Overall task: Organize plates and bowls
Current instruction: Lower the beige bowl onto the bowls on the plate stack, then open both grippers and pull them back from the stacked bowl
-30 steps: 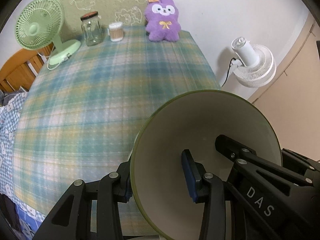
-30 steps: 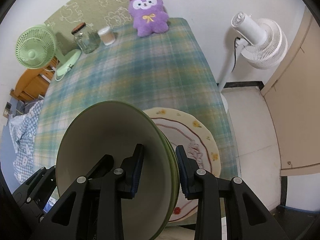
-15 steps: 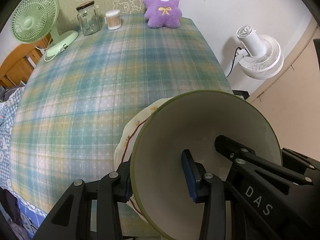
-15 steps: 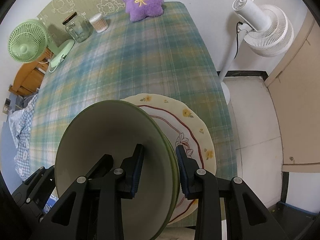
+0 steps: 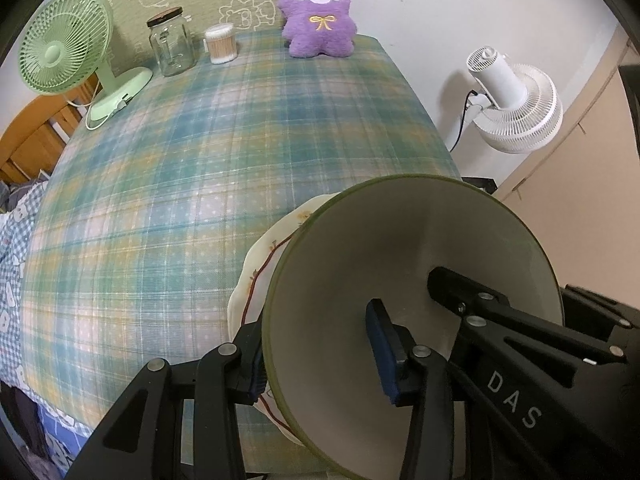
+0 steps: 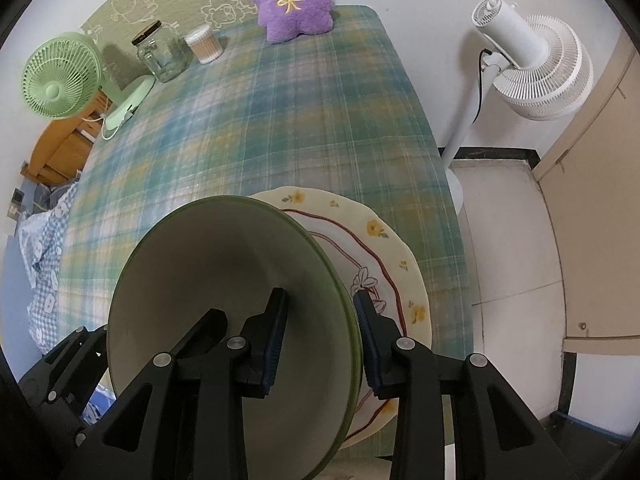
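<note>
A green-rimmed cream bowl (image 5: 400, 272) (image 6: 208, 280) is held between both grippers, above a flowered plate (image 6: 380, 248) (image 5: 260, 264) lying on the plaid table near its front right edge. My left gripper (image 5: 320, 350) is shut on the bowl's left rim, one pad inside and one outside. My right gripper (image 6: 320, 338) is shut on the bowl's right rim the same way. The bowl hides much of the plate.
At the table's far end stand a green desk fan (image 5: 68, 64), a glass jar (image 5: 170, 46), a cotton swab tub (image 5: 221, 43) and a purple plush toy (image 5: 318, 14). A white floor fan (image 6: 532, 64) stands right of the plaid table (image 5: 160, 184).
The bowl and both grippers have moved with the view shifting over the table; more of the flowered plate now shows beneath the bowl. Both grips are unchanged.
</note>
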`<state>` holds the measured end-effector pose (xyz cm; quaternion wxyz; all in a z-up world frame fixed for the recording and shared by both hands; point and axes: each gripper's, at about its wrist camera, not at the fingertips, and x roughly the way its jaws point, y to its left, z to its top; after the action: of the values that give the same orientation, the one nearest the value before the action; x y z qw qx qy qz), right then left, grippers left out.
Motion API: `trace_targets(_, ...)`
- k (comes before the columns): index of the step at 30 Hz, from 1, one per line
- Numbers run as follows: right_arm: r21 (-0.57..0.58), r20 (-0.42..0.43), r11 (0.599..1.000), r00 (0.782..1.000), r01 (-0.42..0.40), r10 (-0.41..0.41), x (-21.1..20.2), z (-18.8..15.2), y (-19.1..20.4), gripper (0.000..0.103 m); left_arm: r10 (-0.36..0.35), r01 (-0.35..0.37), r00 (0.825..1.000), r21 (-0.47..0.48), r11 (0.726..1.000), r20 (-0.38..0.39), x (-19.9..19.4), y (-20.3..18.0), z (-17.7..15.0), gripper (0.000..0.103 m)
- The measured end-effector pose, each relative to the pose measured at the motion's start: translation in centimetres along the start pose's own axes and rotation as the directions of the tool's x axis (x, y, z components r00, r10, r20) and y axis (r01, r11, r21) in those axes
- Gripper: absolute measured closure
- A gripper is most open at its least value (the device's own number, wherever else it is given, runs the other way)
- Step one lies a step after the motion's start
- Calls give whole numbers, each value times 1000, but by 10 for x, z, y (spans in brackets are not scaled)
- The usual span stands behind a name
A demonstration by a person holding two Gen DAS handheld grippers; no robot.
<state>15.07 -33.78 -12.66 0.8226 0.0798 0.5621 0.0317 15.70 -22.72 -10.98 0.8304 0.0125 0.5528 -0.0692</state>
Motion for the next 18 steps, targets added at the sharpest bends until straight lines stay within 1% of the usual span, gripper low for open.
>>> trace_targets(1, -13, 12, 1000, 1000, 15, -15, -2, -1, 2, 65, 0, 0, 1000, 4, 1000, 1, 0, -1, -1, 55)
trace_targets(3, -30, 31, 999, 999, 35, -34, -5, -3, 5, 64, -3, 3, 1000, 17, 1000, 8, -2, -4, -3, 48)
trace_targets(6, -50, 45, 996, 996, 78, -75, -8, -5, 7, 63, 6, -7, 1000, 49, 999, 16, -4, -10, -5, 42)
trace_targets(8, -48, 52, 994, 994, 95, -92, -10, -6, 5, 56, 14, -15, 1000, 61, 998, 24, -5, -11, -6, 38)
trace_targets(10, -39, 60, 994, 994, 97, -95, -12, -7, 3, 45, 22, -24, 999, 70, 997, 38, -8, -11, -6, 35)
trace_targets(12, -28, 73, 995, 993, 95, -92, -16, -8, 1, 41, 28, -31, 998, 76, 997, 48, -11, -10, -5, 30)
trace_targets(18, -21, 128, 997, 989, 78, -74, -34, -8, 6, 36, 43, -52, 994, 87, 995, 99, -29, -6, -3, 26)
